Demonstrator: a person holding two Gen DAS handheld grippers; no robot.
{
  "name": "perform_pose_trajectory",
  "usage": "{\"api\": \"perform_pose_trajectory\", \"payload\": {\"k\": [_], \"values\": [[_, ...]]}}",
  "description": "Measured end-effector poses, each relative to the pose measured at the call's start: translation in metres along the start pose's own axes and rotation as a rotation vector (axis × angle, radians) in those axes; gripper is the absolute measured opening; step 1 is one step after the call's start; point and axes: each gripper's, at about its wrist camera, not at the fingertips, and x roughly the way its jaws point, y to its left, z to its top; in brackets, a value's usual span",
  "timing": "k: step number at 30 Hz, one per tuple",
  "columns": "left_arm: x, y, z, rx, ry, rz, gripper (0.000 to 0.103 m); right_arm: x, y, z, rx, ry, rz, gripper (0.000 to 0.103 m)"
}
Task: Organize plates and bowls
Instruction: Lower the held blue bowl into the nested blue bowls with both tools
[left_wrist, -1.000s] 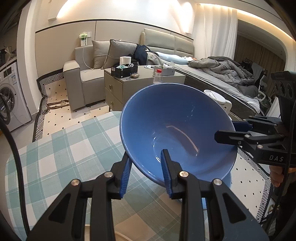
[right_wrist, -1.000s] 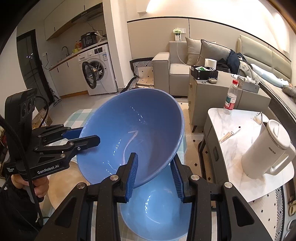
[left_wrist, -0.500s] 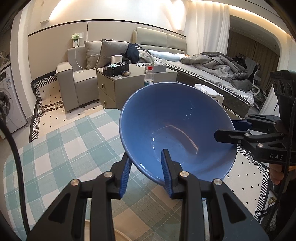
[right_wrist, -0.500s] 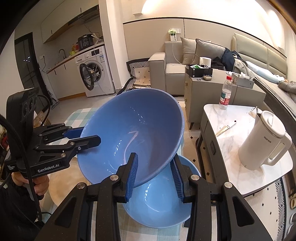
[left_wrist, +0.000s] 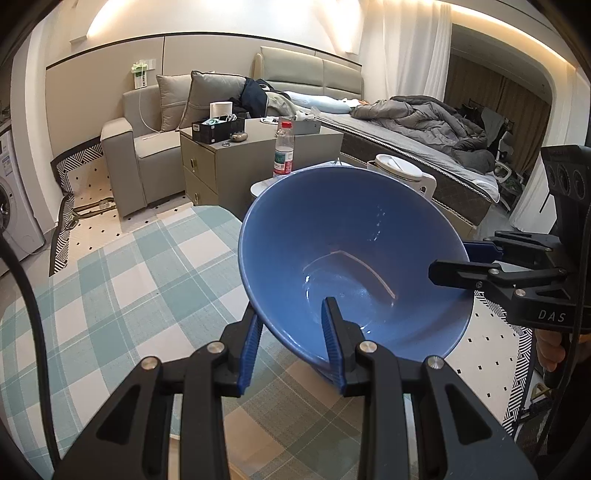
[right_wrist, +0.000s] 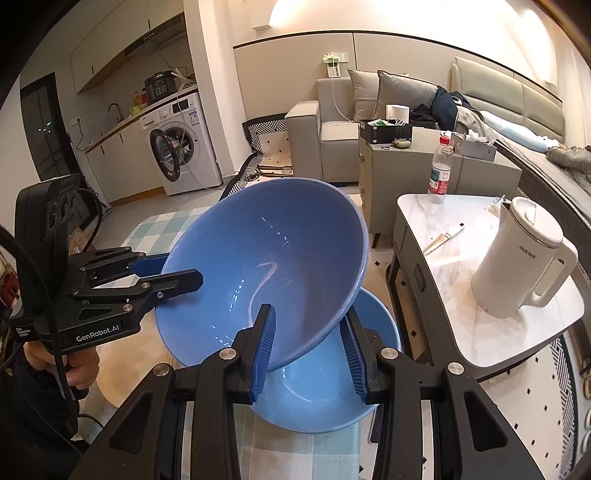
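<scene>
A deep blue bowl (left_wrist: 351, 240) hangs tilted above the checked tablecloth (left_wrist: 129, 295), held from two sides. My left gripper (left_wrist: 291, 314) is shut on the near rim, one pad inside the bowl and one outside. My right gripper (left_wrist: 450, 262) is shut on the rim at the right. In the right wrist view the same bowl (right_wrist: 266, 236) sits between the right gripper (right_wrist: 308, 317) and the left gripper (right_wrist: 166, 277). A second, lighter blue bowl (right_wrist: 332, 387) stands upright on the table directly under the held one, partly hidden by it.
A marble side table (right_wrist: 443, 295) stands close on the right with a white kettle (right_wrist: 517, 258), a water bottle (right_wrist: 439, 173) and a small knife. Behind are a grey cabinet (left_wrist: 229, 166), a sofa, a bed and a washing machine (right_wrist: 177, 147).
Both grippers have carried the held bowl a little sideways and down, so more of the lower bowl shows beneath it. Both grips look unchanged.
</scene>
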Motion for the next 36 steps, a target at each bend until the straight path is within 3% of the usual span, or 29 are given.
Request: {"api": "perform_pose_trajectory", "payload": {"k": [21,36], "values": [[0.02,-0.019,-0.014,0.037,0.054,-0.02,0.031,0.01,-0.008,-0.025,0.064,0.035,-0.029,0.038],[0.036,-0.031,-0.02,0.08,0.094,-0.021,0.031,0.023,-0.014,-0.04,0.072,0.052,-0.097,0.038]]}}
